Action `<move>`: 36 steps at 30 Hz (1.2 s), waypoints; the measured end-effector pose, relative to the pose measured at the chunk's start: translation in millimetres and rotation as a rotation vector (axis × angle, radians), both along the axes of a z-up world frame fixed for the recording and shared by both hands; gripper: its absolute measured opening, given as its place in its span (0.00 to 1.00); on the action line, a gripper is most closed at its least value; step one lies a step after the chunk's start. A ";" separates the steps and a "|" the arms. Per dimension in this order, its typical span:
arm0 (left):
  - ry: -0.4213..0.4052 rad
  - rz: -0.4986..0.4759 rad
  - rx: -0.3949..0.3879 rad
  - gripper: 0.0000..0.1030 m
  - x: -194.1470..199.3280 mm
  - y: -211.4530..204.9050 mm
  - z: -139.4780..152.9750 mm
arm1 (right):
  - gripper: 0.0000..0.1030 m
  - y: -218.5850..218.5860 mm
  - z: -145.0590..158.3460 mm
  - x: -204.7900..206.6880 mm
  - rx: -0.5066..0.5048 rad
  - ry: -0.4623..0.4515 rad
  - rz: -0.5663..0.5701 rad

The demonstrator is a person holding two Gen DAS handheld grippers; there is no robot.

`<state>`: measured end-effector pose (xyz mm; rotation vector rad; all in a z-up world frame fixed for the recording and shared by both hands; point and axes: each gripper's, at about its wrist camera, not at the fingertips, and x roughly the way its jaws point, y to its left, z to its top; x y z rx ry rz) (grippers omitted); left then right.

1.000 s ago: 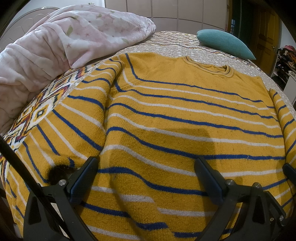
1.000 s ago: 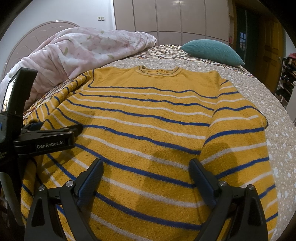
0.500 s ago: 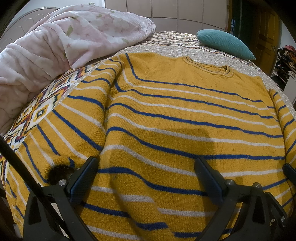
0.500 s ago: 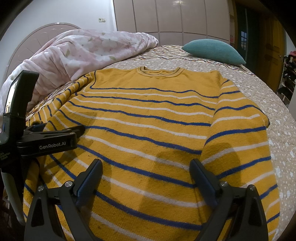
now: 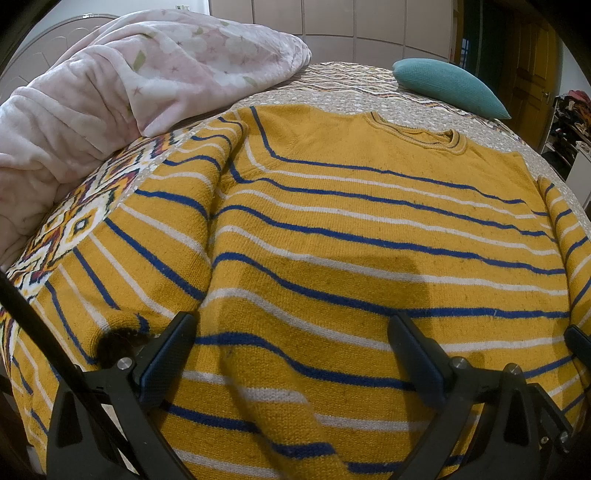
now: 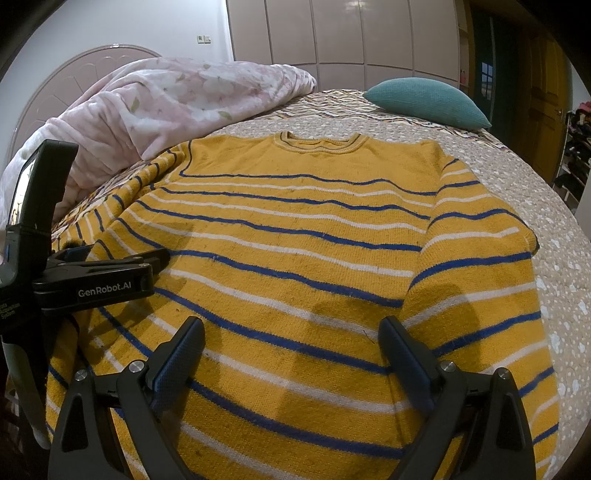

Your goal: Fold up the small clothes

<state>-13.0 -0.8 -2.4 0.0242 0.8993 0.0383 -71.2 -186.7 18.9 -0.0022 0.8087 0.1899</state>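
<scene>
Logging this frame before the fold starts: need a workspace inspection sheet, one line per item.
Surface: bed with beige dotted cover; patterned spread at edge.
Job's things: yellow striped sweater laid flat, collar far, unfolded.
Clutter: pink blanket heaped beside one sleeve; teal pillow beyond collar.
Grippers: left gripper open above hem; right gripper open above hem; both empty.
Cables: nothing seen.
Surroundings: wardrobe doors, wooden door, headboard.
</scene>
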 end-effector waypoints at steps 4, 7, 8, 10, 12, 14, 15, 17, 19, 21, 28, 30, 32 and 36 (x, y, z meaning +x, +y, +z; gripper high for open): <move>0.000 0.000 0.000 1.00 0.0 -0.2 0.0 | 0.95 0.1 0.1 0.0 0.000 0.000 0.001; 0.000 0.000 0.000 1.00 0.0 -0.2 0.0 | 0.95 0.2 -0.1 0.3 0.002 0.000 0.002; 0.000 0.000 0.000 1.00 0.0 0.0 0.0 | 0.95 -0.6 -0.2 0.1 0.002 0.000 0.002; 0.000 0.000 0.000 1.00 0.0 -0.2 -0.1 | 0.95 -0.5 0.0 0.1 0.004 -0.001 0.002; 0.000 0.001 0.001 1.00 0.1 0.0 0.0 | 0.95 -0.6 -0.2 0.2 0.006 -0.001 0.002; 0.000 0.000 0.003 1.00 -0.3 -0.2 0.0 | 0.95 -0.5 -0.1 0.2 0.005 -0.001 0.002; 0.000 -0.001 -0.001 1.00 -0.4 0.5 0.0 | 0.95 -0.4 -0.1 0.2 0.005 -0.001 0.003; 0.010 -0.001 0.013 1.00 1.7 -2.9 0.2 | 0.95 -0.4 0.3 0.3 0.008 -0.001 0.003; 0.000 0.000 0.020 1.00 0.7 -4.3 0.9 | 0.95 -0.2 0.6 0.3 0.012 -0.002 0.003; 0.001 0.005 0.018 1.00 1.4 -4.5 0.9 | 0.95 -0.7 0.9 -0.4 0.014 -0.004 0.004; -0.009 0.045 0.114 1.00 0.0 -16.5 2.6 | 0.95 -0.7 0.6 -0.5 0.012 -0.004 0.003; -0.007 0.062 0.124 1.00 -3.3 -16.9 3.7 | 0.95 -1.1 0.6 -0.7 0.012 -0.005 0.004; 0.024 0.076 0.083 1.00 -3.8 -10.9 4.3 | 0.95 -1.1 0.6 -0.6 0.014 -0.004 0.004; 0.068 0.095 -0.020 1.00 -3.8 2.4 4.5 | 0.95 -0.8 0.5 -0.8 0.017 -0.005 0.005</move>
